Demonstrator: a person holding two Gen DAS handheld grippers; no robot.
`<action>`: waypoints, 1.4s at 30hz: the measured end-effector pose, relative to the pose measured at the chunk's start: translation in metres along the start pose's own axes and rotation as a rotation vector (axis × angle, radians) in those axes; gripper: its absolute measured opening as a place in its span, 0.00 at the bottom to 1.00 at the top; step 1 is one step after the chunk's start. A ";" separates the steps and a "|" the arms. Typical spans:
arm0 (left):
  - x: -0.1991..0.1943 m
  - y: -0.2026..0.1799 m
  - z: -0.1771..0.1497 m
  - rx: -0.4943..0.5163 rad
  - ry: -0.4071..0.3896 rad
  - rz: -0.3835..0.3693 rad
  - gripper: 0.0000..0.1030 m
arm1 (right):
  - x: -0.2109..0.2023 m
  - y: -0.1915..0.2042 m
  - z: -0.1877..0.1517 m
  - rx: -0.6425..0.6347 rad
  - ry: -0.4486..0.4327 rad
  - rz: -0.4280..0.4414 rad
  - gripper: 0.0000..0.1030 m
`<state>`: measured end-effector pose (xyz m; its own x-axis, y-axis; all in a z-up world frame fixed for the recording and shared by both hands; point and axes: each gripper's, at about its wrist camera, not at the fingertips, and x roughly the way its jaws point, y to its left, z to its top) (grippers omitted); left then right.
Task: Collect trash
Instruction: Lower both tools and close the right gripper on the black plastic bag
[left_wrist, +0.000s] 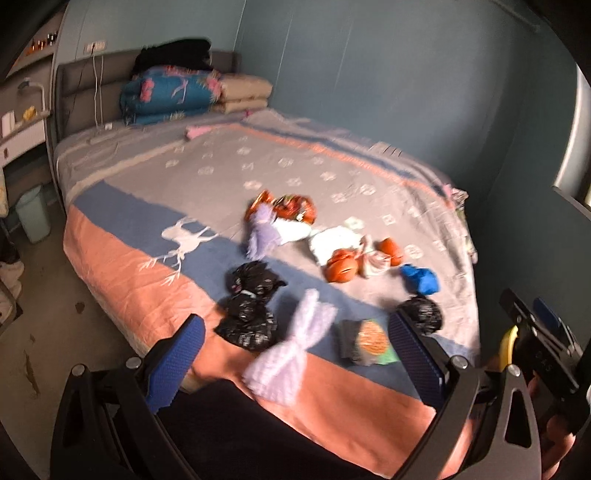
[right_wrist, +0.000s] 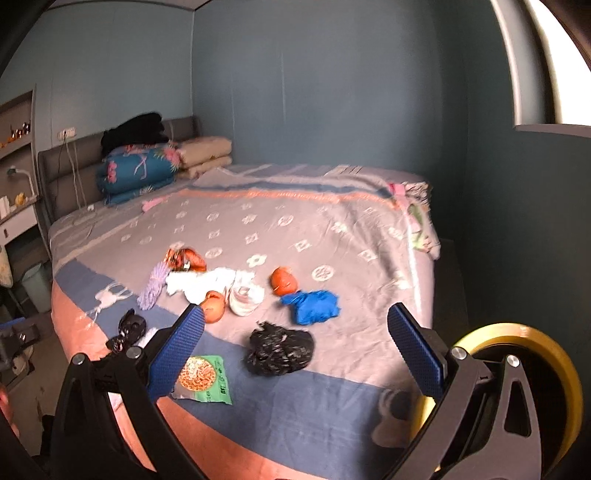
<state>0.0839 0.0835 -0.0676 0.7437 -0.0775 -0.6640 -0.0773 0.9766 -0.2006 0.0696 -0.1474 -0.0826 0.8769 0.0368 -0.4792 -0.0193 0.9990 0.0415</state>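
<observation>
With both the left hand-held gripper and right hand-held gripper spread wide and empty, best descend squarely over the crumpled black bag at frame centre before closing.

snack packet: left edge hidden behind a gripper finger; print too blurred to read
bin: partly hidden behind the bed's left corner
yellow roll: mostly hidden by the gripper frame
shelf items: too small to tell

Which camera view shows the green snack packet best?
The right wrist view: the green snack packet lies near and flat, only its left edge behind a finger. In the left wrist view it appears smaller and blurrier.
</observation>
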 end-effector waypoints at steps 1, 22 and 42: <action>0.007 0.005 0.003 -0.004 0.014 0.006 0.93 | 0.010 0.002 -0.004 0.003 0.014 0.009 0.93; 0.153 0.064 0.031 -0.009 0.197 0.036 0.93 | 0.154 0.009 -0.035 0.005 0.249 -0.137 0.93; 0.183 0.052 0.020 0.076 0.141 -0.041 0.27 | 0.181 0.019 -0.047 -0.008 0.259 -0.149 0.59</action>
<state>0.2290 0.1236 -0.1849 0.6442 -0.1394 -0.7521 0.0054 0.9841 -0.1778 0.2053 -0.1204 -0.2092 0.7184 -0.1051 -0.6876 0.0954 0.9941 -0.0522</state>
